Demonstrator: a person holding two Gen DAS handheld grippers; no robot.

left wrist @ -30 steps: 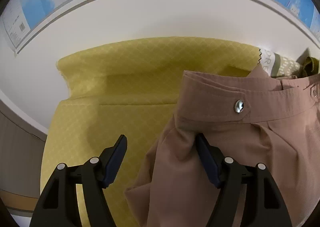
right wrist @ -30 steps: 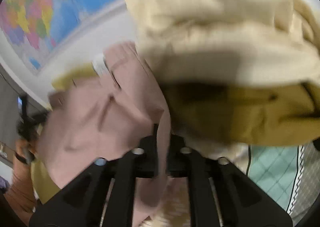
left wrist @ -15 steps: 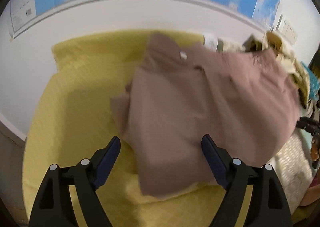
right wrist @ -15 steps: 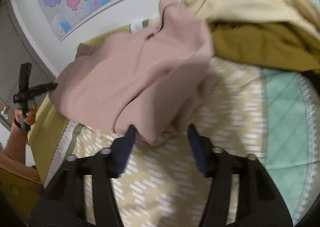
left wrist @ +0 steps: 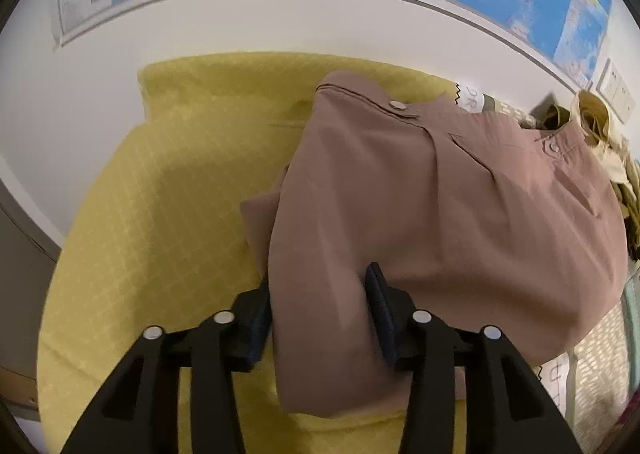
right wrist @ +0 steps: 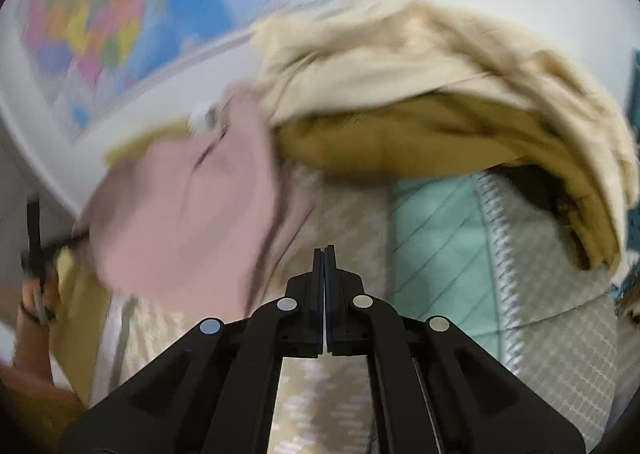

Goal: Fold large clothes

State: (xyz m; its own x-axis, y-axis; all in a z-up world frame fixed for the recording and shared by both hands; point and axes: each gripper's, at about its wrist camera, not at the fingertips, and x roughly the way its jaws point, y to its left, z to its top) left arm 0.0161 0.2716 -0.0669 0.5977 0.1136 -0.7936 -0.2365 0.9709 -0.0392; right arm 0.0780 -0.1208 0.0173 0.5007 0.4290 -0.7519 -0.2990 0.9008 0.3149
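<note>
The dusty-pink trousers lie partly folded and rumpled on the yellow quilted cloth, waistband with two metal snap buttons turned toward the far edge of that cloth, a doubled lower fold hanging toward the cloth's near side. Beyond the cloth's right end a heap of other large clothes sits piled: a cream garment draped over a mustard-brown one. In the blurred right wrist view the trousers touch the left side of that heap.
</note>
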